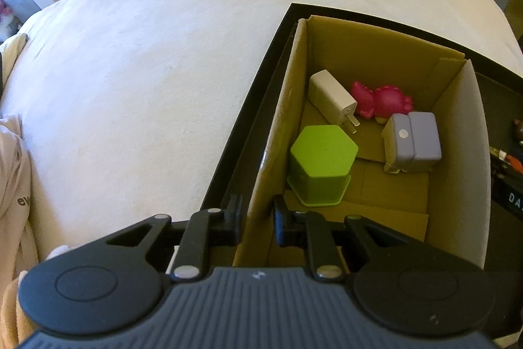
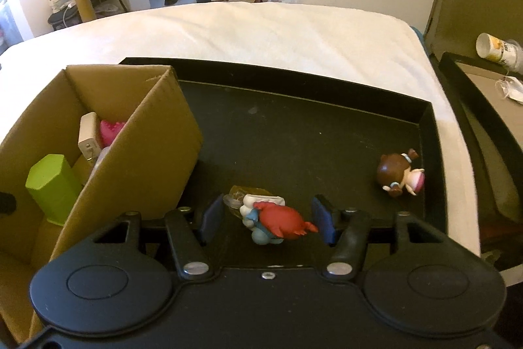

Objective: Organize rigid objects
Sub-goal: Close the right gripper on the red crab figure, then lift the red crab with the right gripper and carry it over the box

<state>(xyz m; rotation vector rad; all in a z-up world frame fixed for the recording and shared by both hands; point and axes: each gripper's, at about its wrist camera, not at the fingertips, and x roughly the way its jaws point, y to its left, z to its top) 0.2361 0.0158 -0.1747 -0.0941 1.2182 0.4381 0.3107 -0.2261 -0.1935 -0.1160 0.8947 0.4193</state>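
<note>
Between the right gripper [image 2: 267, 224] pads, near edge of the black tray [image 2: 430, 120], lies a small red-and-blue figurine [image 2: 278, 223]: light, hard, lumpy and probably slippery. Jaws bracket its body, seemingly not yet pinching. Left gripper [image 1: 257, 216] clamps the cardboard box [image 1: 281, 107] wall.
</note>
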